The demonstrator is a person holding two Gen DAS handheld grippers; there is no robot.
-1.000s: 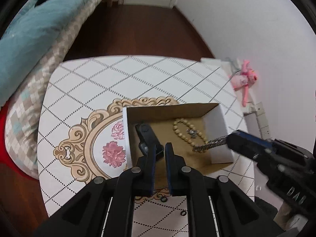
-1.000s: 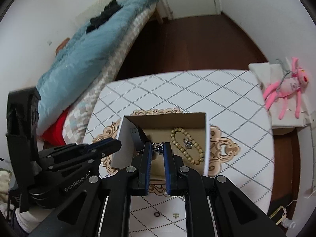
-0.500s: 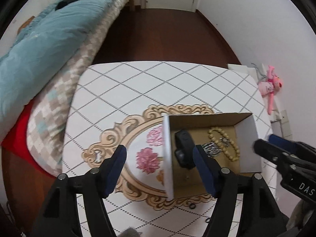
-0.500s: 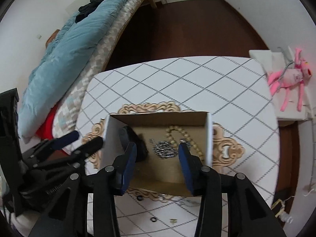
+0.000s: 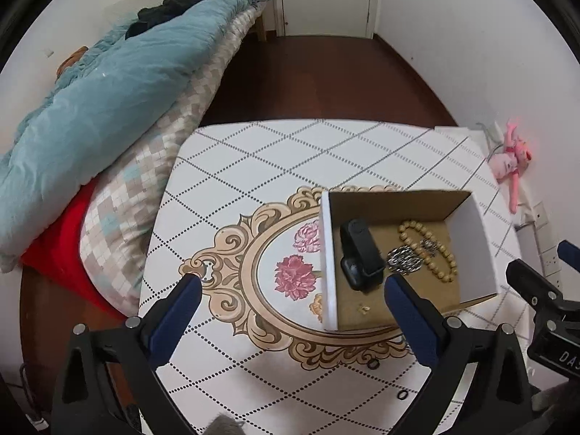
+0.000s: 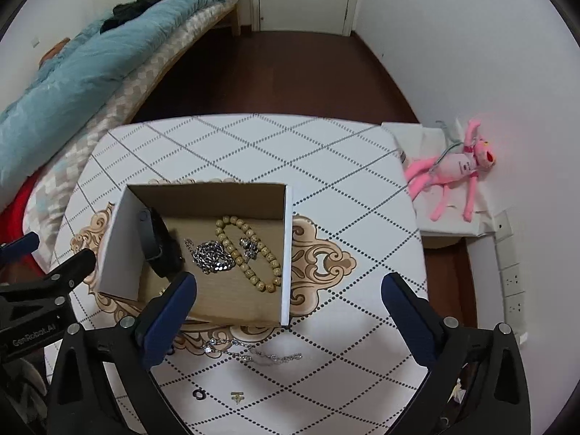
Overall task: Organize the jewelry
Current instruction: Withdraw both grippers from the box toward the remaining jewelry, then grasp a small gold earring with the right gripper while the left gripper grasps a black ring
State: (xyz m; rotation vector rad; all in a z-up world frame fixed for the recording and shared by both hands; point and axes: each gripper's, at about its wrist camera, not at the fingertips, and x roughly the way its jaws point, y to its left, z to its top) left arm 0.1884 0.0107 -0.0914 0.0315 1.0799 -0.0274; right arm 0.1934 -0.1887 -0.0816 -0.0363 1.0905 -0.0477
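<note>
With both grippers spread wide and carrying nothing, the work looks to stand between one drop and the next pickup, judging by what already lies in the box and what is left outside it. Nearest the right gripper (image 6: 288, 290), on the counter (image 6: 326, 152) below and between its blue fingers, a thin silver chain (image 6: 253, 352) lies stretched out just in front of the box's near wall; nearer still to the camera sit a small black ring (image 6: 198, 394) and a tiny gold piece (image 6: 237, 396), apart from each other. The left gripper (image 5: 290, 290) hangs over the counter's printed oval frame, with two more small dark rings (image 5: 373, 364) on the counter beneath it. The next move likely calls for lowering the right gripper onto the silver chain and closing its fingers low enough to catch such a flat, slack thing, which may slide or trail when lifted. Beyond the chain stands the open cardboard box (image 6: 286, 253), its floor holding a black watch (image 6: 159, 243) against the left wall, a bunched metal bracelet (image 6: 212, 255) beside it, and a loop of wooden beads (image 6: 250, 253) with a small silver charm (image 6: 248, 244) inside the loop. Farther off, a pink stuffed toy (image 6: 453, 166) lies on a white ledge beside the counter, and a bed with a blue quilt (image 6: 90, 61) runs along the wall.
</note>
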